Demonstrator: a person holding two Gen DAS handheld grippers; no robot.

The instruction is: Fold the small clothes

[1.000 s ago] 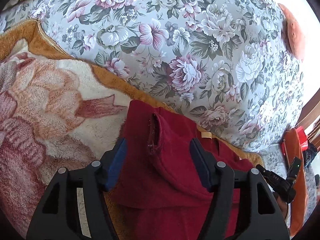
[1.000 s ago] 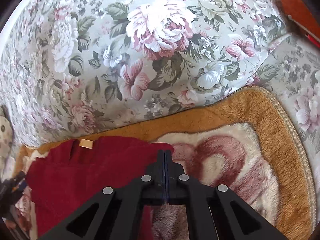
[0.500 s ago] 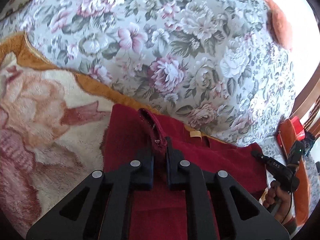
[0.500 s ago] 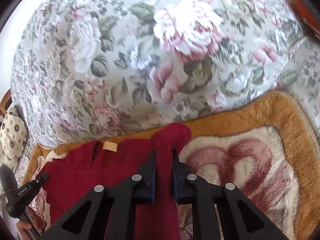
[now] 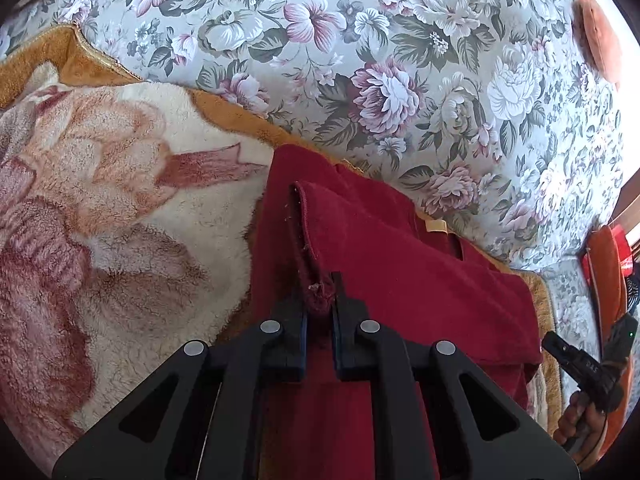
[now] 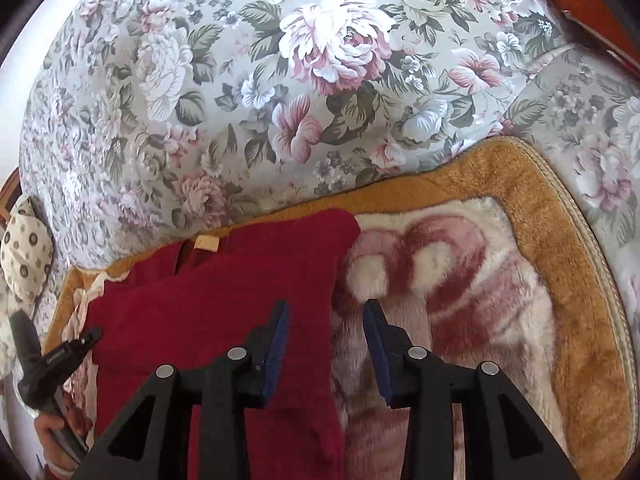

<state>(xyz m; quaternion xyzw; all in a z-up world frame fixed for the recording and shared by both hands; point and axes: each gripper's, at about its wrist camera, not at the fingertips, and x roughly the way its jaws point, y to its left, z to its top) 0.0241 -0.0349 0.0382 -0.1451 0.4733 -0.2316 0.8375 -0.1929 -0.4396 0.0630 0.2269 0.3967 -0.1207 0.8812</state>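
The dark red garment (image 5: 400,272) lies on a plush blanket (image 5: 120,200) before a floral cushion (image 5: 400,60). Left gripper (image 5: 319,316) pinches its hemmed sleeve edge, visible only in the left view. Right gripper (image 6: 326,340) has just been opening, fingers apart over the garment's right edge, pressing nothing.

Lower part of the red garment (image 5: 400,280) hidden behind the left gripper (image 5: 319,312), its near end cut off by the bottom edge, garment's tan label (image 5: 437,225) too small to read
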